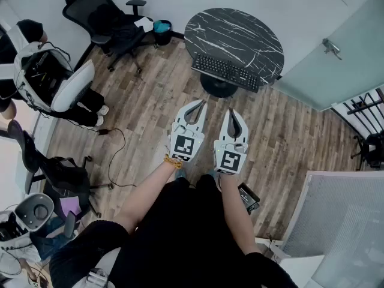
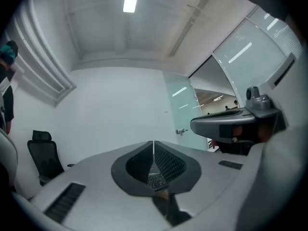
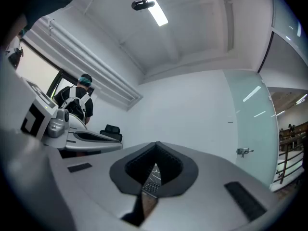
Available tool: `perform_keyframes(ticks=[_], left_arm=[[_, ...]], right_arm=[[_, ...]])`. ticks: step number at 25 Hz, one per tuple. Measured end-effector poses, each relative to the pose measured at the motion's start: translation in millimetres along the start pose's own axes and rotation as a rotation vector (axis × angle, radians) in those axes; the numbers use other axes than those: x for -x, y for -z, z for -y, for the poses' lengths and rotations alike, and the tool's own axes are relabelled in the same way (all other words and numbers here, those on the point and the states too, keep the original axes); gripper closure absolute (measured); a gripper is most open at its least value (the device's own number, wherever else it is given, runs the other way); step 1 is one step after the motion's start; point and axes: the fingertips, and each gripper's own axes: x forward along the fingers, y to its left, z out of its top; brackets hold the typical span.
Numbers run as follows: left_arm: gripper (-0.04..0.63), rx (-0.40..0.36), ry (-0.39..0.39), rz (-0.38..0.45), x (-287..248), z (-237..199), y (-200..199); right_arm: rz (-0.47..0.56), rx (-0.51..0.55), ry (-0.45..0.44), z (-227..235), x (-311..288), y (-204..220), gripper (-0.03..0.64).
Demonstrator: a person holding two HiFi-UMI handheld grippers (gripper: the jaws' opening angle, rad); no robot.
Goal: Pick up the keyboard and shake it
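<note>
Keyboard (image 1: 227,72) not yet touched: left gripper (image 1: 198,107) and right gripper (image 1: 232,114) hang side by side, jaws pinched together on nothing, presumably because it is out of reach. It lies well ahead of both, along the near edge of the round marble table (image 1: 240,29).

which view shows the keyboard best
The head view: the whole keyboard lies in plain sight on the round table. Both gripper views catch only a sliver of its keys between their shut fingers.
</note>
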Motion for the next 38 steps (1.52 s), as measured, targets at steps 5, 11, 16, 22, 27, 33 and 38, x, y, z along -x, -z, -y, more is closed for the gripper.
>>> perform_keyframes(ticks=[5, 11, 16, 22, 27, 33, 38], left_arm=[[0.578, 0.029, 0.019, 0.013, -9, -7, 1], [0.579, 0.042, 0.020, 0.014, -24, -11, 8], [0.578, 0.040, 0.021, 0.007, -48, -17, 17], [0.578, 0.014, 0.011, -0.027, -96, -18, 39], [0.578, -0.011, -0.001, -0.052, -140, -19, 53], [0.578, -0.012, -0.022, -0.084, -181, -27, 63], [0.578, -0.028, -0.020, -0.106, -207, -36, 70]], right_arm=[[0.005, -0.025, -0.032, -5, -12, 8, 0.588], [-0.049, -0.070, -0.065, 2, -23, 33, 0.583], [-0.086, -0.095, -0.078, 14, -47, 54, 0.583], [-0.080, -0.123, -0.106, 44, -89, 77, 0.583], [-0.089, -0.148, -0.134, 70, -125, 99, 0.583], [-0.103, -0.151, -0.189, 88, -155, 120, 0.581], [-0.126, -0.159, -0.217, 101, -178, 133, 0.581]])
